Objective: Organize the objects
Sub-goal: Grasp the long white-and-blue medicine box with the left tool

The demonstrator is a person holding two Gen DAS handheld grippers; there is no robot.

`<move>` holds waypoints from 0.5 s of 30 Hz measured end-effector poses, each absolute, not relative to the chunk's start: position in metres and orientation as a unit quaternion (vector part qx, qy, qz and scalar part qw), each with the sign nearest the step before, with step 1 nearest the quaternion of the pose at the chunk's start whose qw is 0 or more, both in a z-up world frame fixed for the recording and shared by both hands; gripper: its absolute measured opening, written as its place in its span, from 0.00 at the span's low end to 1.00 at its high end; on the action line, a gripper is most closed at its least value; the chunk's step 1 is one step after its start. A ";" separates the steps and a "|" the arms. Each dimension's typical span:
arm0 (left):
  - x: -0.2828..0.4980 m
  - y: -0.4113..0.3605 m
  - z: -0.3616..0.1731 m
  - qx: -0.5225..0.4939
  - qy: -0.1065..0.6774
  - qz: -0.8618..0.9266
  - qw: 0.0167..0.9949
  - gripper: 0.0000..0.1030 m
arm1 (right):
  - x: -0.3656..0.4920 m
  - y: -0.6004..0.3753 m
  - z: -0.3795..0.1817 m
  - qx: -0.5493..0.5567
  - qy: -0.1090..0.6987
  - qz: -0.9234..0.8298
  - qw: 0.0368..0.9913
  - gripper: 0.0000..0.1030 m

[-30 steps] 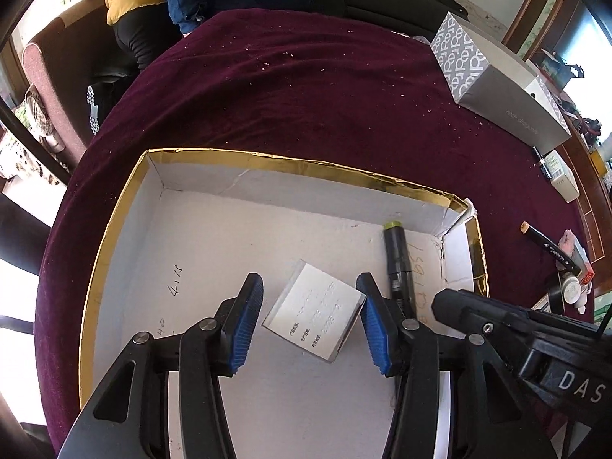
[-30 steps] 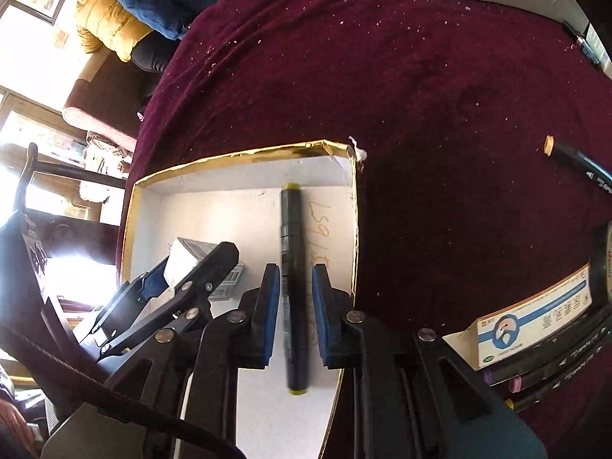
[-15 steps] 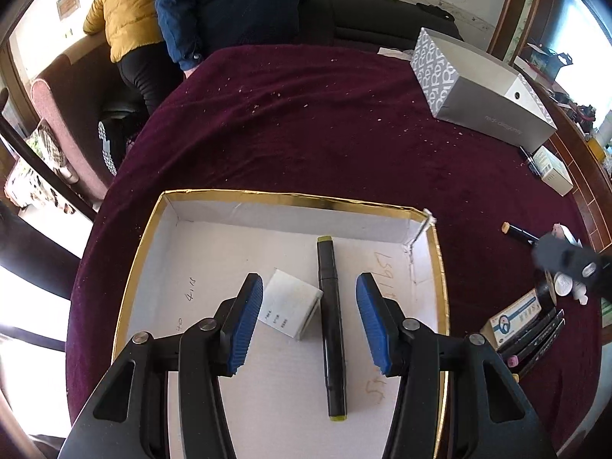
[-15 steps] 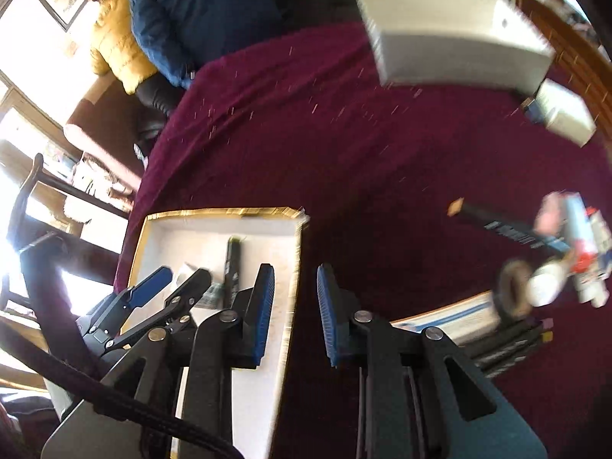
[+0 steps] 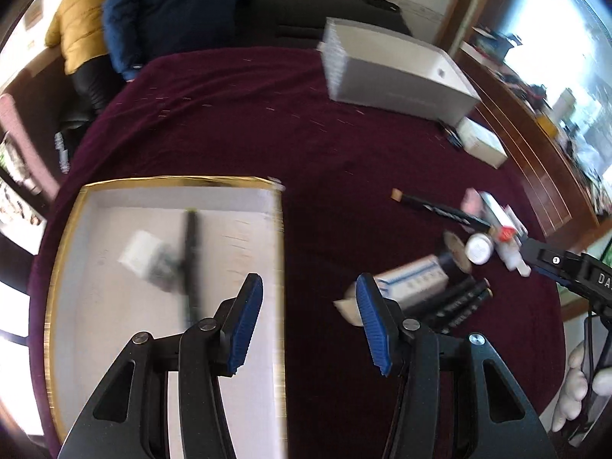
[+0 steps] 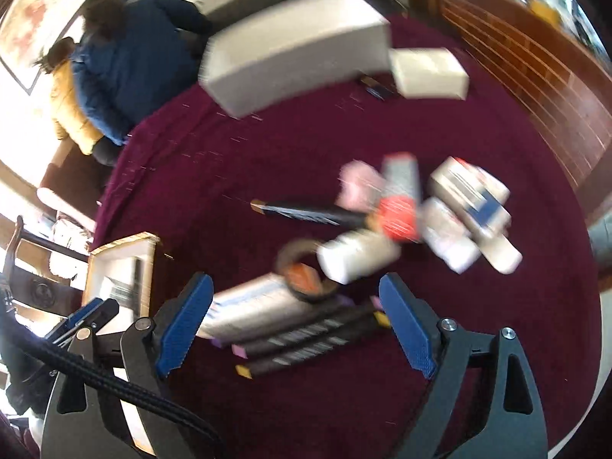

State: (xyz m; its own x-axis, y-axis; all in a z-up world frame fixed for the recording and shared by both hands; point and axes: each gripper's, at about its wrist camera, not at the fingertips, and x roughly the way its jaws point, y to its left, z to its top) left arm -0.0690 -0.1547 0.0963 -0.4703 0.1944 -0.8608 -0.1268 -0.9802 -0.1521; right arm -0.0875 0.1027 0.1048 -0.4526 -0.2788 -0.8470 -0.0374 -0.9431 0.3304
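A gold-edged white tray (image 5: pixel 69 252) lies on the maroon cloth and holds a black marker (image 5: pixel 191 264) and a small white box (image 5: pixel 143 258). My left gripper (image 5: pixel 310 321) is open and empty above the tray's right rim. My right gripper (image 6: pixel 294 329) is wide open and empty over a pile: a white and blue box (image 6: pixel 252 306), several black markers (image 6: pixel 306 340), a tape roll (image 6: pixel 302 279), a white bottle (image 6: pixel 355 254) and small boxes (image 6: pixel 470 195). A lone black marker (image 6: pixel 306 212) lies beyond. The pile also shows in the left wrist view (image 5: pixel 451 287).
A big grey box (image 5: pixel 390 72) and a small white box (image 5: pixel 480 141) stand at the table's far side. Two people (image 5: pixel 153 11) stand behind the table. A wooden rail (image 6: pixel 535 76) runs along the right. Both views are motion-blurred.
My right gripper let go of the black marker in the tray, opened wide and swung right over the pile. My left gripper moved right from over the small box to the tray's rim.
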 end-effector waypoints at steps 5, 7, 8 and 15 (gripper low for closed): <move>-0.069 -0.085 0.080 -0.487 0.090 0.855 0.154 0.44 | -0.079 0.146 0.087 0.538 -0.169 -0.824 0.061 0.87; -0.072 -0.068 0.075 -0.483 0.143 0.848 0.164 0.44 | -0.076 0.160 0.085 0.541 -0.170 -0.821 0.060 0.87; -0.076 -0.061 0.070 -0.484 0.170 0.841 0.172 0.43 | -0.074 0.166 0.084 0.541 -0.171 -0.822 0.058 0.87; -0.093 -0.037 0.034 -0.529 0.199 0.797 0.212 0.44 | -0.065 0.192 0.073 0.550 -0.178 -0.814 0.055 0.87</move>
